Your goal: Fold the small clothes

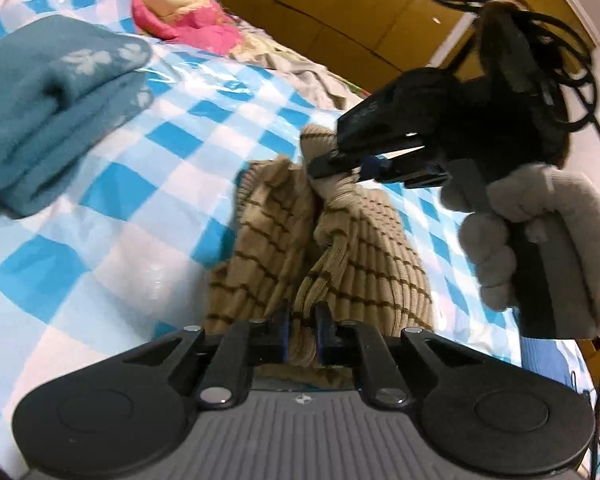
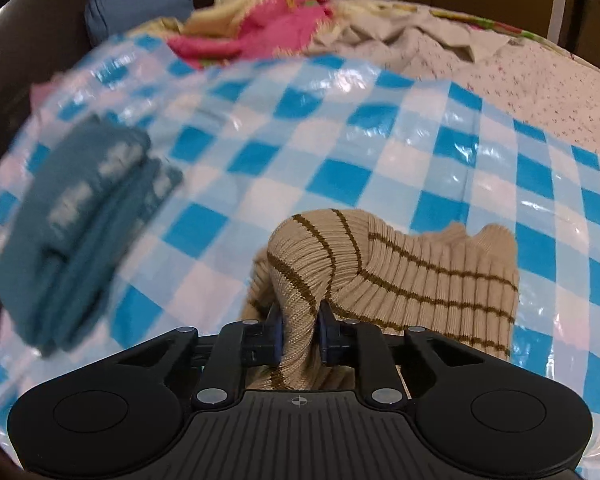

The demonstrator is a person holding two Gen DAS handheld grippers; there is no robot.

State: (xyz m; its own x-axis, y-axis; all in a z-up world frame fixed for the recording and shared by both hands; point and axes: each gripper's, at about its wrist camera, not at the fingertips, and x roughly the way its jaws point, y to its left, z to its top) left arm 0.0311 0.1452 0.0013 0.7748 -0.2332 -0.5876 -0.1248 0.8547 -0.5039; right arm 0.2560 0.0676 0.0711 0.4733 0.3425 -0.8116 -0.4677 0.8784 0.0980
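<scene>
On the checked sheet, both grippers pinch the striped knit.

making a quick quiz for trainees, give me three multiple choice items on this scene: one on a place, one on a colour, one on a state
1. Where does the folded teal knit garment lie, seen from the right wrist view?
A. left of the beige ribbed garment with brown stripes
B. on top of it
C. right of it

2. What colours is the glossy checked plastic sheet?
A. red and yellow
B. blue and white
C. green and black

3. How do the jaws of the left gripper and right gripper stand?
A. both open, empty
B. one open
C. both shut on the beige garment

Answers: 1 A, the teal piece lies apart at the left; 2 B, blue and white squares; 3 C, fabric is pinched between each pair.
</scene>
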